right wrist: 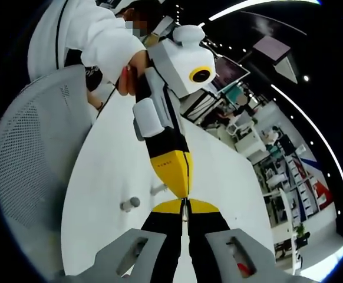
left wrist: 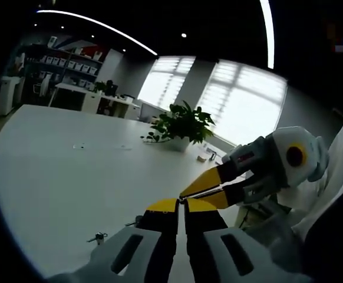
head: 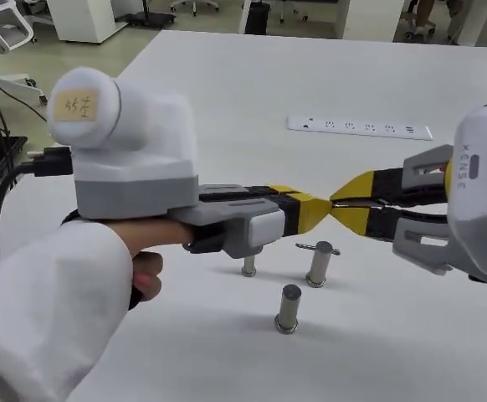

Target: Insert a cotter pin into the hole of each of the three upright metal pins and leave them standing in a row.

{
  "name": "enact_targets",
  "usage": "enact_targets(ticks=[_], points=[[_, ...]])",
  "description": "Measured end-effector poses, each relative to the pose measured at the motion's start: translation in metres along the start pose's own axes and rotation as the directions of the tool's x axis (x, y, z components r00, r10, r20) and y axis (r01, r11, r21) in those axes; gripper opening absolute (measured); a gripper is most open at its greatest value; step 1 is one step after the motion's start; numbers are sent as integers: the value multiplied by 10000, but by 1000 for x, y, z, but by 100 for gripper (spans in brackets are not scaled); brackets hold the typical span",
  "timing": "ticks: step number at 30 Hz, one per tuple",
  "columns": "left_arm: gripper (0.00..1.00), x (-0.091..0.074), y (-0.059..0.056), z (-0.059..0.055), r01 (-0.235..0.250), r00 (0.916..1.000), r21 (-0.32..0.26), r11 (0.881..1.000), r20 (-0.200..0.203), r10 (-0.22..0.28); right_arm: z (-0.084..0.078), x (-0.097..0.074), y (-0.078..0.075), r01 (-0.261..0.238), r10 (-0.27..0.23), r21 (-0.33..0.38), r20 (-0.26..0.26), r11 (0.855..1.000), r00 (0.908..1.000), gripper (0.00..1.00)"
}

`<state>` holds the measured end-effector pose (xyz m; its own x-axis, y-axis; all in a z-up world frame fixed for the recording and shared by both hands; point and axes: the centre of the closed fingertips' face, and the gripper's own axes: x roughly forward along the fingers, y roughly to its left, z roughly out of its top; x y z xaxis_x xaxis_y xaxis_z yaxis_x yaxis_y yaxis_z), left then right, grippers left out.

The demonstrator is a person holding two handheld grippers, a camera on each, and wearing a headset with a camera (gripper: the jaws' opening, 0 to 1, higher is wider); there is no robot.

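Note:
Three upright metal pins stand on the white table [head: 227, 100]. The rear right pin [head: 318, 265] has a cotter pin [head: 317, 248] through its top. The rear left pin [head: 249, 267] is partly hidden under my left gripper [head: 325, 209]. The front pin [head: 288, 309] has no cotter pin in it. Both grippers hover above the pins, tip to tip. My left gripper [left wrist: 181, 203] is shut. My right gripper [head: 334, 203] is shut, and a thin cotter pin [head: 362, 201] seems to lie between its jaws. In the right gripper view the right gripper [right wrist: 186, 204] meets the left gripper [right wrist: 186, 193].
A white power strip [head: 361, 127] lies at the back right of the table. A potted plant [left wrist: 183, 127] stands on the table's far side. A grey mesh chair back [right wrist: 36, 147] is beside the table. A hand in a white sleeve [head: 43, 310] holds the left gripper.

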<state>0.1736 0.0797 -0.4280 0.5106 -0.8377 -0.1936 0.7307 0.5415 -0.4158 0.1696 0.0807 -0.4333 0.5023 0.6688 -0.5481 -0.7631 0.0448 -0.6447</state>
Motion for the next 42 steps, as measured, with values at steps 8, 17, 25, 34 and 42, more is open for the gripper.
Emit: enact_targets(ticks=[8, 17, 25, 34, 42], points=[[0, 0, -1, -1, -120, 9999, 22, 9999, -21, 120, 1, 0, 1, -126, 127, -84, 18, 9999, 9999, 0], [0, -2, 5, -3, -329, 9994, 42, 9995, -109, 329, 0, 1, 3, -215, 212, 153, 206, 9997, 9996, 1], [0, -7, 7, -7, -381, 9989, 309, 9988, -262, 389, -7, 3, 10, -839, 765, 1583, 523, 9838, 9957, 10], [0, -12, -5, -9, 231, 9987, 1550, 9876, -477, -159, -14, 3, 25, -2462, 1945, 3984, 1659, 8835, 9668, 13], [0, -12, -18, -8, 646, 9962, 2226, 9728, -717, -497, -7, 2, 37, -3183, 2266, 4700, 2420, 8233, 9434, 9]])
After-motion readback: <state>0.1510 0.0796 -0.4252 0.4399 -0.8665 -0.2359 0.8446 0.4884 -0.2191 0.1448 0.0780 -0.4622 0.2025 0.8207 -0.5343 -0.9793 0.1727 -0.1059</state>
